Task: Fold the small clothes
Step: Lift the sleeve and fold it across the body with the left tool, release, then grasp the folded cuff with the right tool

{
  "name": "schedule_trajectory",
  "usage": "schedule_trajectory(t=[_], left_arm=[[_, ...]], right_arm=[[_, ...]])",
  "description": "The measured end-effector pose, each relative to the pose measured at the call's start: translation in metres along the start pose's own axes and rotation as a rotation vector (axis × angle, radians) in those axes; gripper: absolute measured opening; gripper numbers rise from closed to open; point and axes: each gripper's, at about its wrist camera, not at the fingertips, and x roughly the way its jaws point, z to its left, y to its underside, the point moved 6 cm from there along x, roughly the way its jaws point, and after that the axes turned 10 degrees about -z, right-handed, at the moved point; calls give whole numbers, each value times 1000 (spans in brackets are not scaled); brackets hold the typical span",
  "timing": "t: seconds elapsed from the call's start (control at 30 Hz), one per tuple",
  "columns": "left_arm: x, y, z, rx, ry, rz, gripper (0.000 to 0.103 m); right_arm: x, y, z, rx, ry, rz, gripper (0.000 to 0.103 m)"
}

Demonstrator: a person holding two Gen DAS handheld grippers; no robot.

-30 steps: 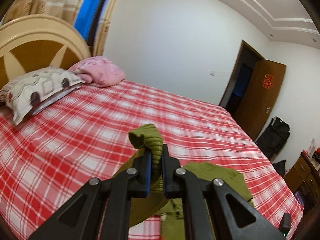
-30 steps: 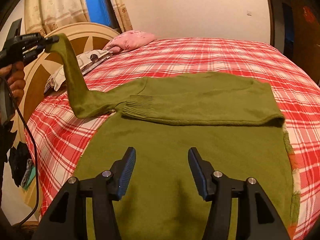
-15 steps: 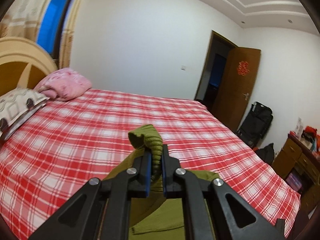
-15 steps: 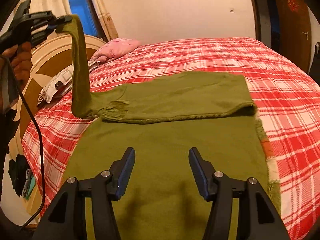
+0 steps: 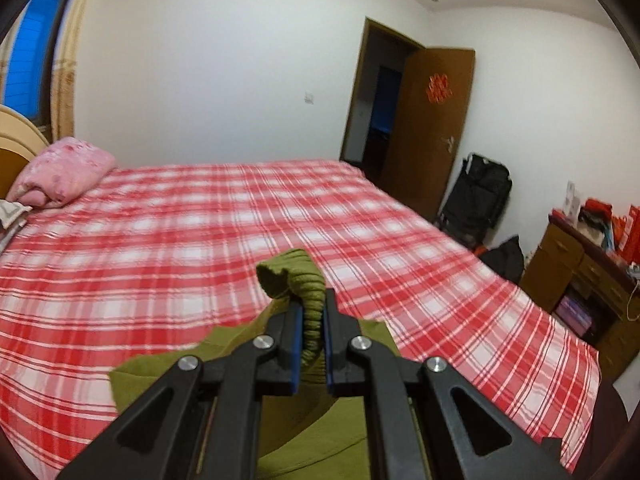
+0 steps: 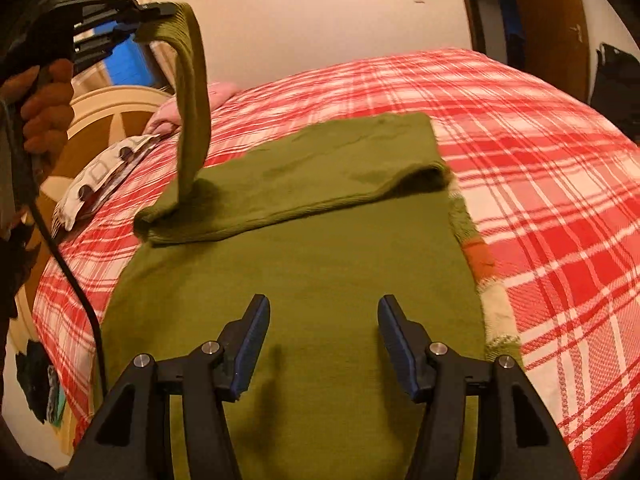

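Right wrist: left tool (image 6: pixel 160 14) pinches sweater cuff (image 6: pixel 186 20) aloft; right tool (image 6: pixel 322 344) agape above sweater (image 6: pixel 300 280)

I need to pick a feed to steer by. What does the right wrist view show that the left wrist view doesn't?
Only the right wrist view: the sweater's body flat on the bed, the lifted sleeve hanging from the left gripper, and the open right gripper above it.
Only the left wrist view: the cuff pinched between the fingers, the open door, the dresser.
Both: the green sweater, the plaid bedspread.
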Motion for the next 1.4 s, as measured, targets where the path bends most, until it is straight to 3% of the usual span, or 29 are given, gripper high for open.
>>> schedule_trajectory(t=[0.23, 0.3, 0.43, 0.5, 0.57, 0.6, 0.8, 0.9, 1.0, 1.13, 1.4], left_arm=[[47, 54, -25, 58, -44, 87, 9], [58, 69, -30, 84, -59, 115, 17], [64, 89, -36, 130, -65, 158, 18], [60, 95, -37, 148, -56, 173, 32], [48, 99, -36, 183, -59, 161, 59], [41, 100, -34, 200, -60, 148, 63], [-5, 119, 17, 296, -139, 149, 74], [-24, 134, 69, 305, -249, 187, 74], [-33, 150, 109, 275, -325, 236, 74], [-36, 172, 138, 243, -372, 284, 74], [-23, 178, 176, 123, -443, 293, 75]], right_arm=[[8, 5, -8, 28, 6, 17, 58], [10, 6, -9, 28, 8, 18, 58], [11, 8, -11, 21, 10, 16, 58], [11, 8, -11, 21, 9, 12, 58], [10, 8, -12, 19, 9, 9, 58], [10, 8, -12, 19, 11, 7, 58], [5, 8, -13, 19, 18, 0, 58], [3, 1, -14, 34, 11, 3, 58], [0, -16, -16, 48, 0, -21, 58], [9, -54, -21, 55, 2, -54, 58], [78, -111, -35, 21, 60, 1, 58]])
